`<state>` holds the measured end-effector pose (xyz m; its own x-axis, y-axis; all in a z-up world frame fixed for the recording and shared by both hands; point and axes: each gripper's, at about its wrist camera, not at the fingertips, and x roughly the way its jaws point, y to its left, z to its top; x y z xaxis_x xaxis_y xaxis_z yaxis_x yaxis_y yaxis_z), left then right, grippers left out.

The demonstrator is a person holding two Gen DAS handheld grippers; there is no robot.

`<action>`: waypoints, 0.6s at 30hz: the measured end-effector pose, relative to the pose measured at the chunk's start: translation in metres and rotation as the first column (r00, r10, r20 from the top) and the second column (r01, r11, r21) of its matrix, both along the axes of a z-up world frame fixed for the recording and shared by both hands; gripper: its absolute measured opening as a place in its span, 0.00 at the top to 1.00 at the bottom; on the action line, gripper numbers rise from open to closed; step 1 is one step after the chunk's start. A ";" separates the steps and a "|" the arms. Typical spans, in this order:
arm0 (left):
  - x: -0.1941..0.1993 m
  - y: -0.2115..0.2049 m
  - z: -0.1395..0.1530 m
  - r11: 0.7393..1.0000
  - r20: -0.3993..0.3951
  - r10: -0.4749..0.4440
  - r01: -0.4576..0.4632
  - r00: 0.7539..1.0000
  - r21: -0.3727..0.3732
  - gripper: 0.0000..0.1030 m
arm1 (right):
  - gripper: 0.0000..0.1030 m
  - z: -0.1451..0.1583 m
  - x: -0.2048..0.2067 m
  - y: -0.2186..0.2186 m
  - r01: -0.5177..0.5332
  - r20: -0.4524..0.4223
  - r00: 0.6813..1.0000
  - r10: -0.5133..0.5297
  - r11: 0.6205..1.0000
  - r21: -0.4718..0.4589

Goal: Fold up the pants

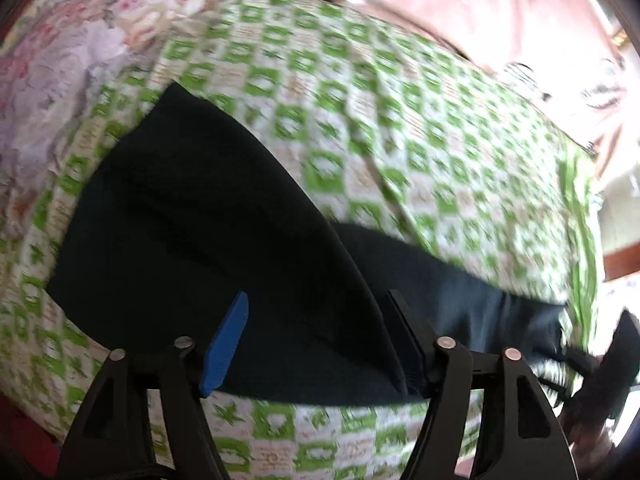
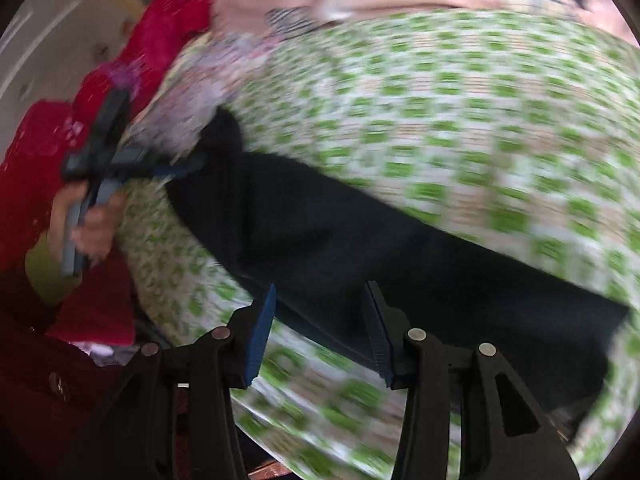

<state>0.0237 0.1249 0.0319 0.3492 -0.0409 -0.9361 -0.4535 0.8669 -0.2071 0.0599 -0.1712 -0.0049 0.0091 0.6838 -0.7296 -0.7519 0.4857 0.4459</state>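
Note:
Dark navy pants [image 1: 224, 232] lie on a green-and-white checked bedspread [image 1: 400, 120], one leg folded over the other. My left gripper [image 1: 318, 306] is open, hovering just above the pants near the bed's front edge, holding nothing. In the right wrist view the pants [image 2: 360, 248] stretch diagonally across the bed. My right gripper [image 2: 322, 292] is open above the pants' near edge and empty. The left gripper [image 2: 188, 168] also shows there at the pants' far end, held by a hand. The right gripper [image 1: 568, 356] shows blurred at the left view's right edge. Both views are motion-blurred.
A floral quilt [image 1: 52, 80] is bunched at the bed's left. Pink cloth [image 1: 500, 12] lies along the far side. Red fabric [image 2: 168, 28] and a white cabinet [image 2: 52, 40] stand beyond the bed in the right wrist view.

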 end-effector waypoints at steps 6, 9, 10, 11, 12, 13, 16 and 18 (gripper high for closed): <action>0.050 0.019 -0.005 0.995 -0.162 0.044 -0.028 0.986 0.095 0.28 | 0.55 -0.008 -0.016 0.077 -0.116 -0.002 0.993 0.116 0.993 0.011; 0.069 0.025 -0.014 0.992 -0.217 0.066 -0.040 0.974 0.123 0.28 | 0.55 -0.012 -0.020 0.108 -0.153 0.012 0.988 0.153 0.988 -0.014; 0.075 0.026 -0.019 0.990 -0.242 0.072 -0.039 0.968 0.139 0.28 | 0.55 -0.014 -0.021 0.117 -0.165 0.014 0.986 0.166 0.986 -0.020; 0.080 0.027 -0.023 0.988 -0.263 0.078 -0.039 0.962 0.150 0.28 | 0.55 -0.016 -0.021 0.125 -0.178 0.009 0.984 0.178 0.984 -0.020; 0.084 0.028 -0.028 0.987 -0.282 0.081 -0.037 0.956 0.157 0.28 | 0.55 -0.017 -0.021 0.130 -0.188 0.005 0.982 0.188 0.982 -0.022; 0.087 0.029 -0.035 0.986 -0.304 0.084 -0.035 0.949 0.164 0.29 | 0.55 -0.019 -0.021 0.137 -0.196 0.006 0.980 0.197 0.980 -0.031; 0.091 0.030 -0.046 0.982 -0.338 0.088 -0.025 0.937 0.187 0.42 | 0.56 -0.026 -0.020 0.150 -0.216 0.001 0.976 0.217 0.975 -0.057; 0.087 0.029 -0.047 0.979 -0.325 0.078 -0.011 0.943 0.206 0.66 | 0.69 -0.032 -0.022 0.159 -0.232 0.013 0.972 0.234 0.969 -0.085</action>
<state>0.1111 0.1541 -0.0149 0.0170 0.1655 -0.9861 -0.5057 0.8522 0.1343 0.0375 -0.0123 -0.0365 -0.1261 0.6066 -0.7850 -0.8582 0.3302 0.3930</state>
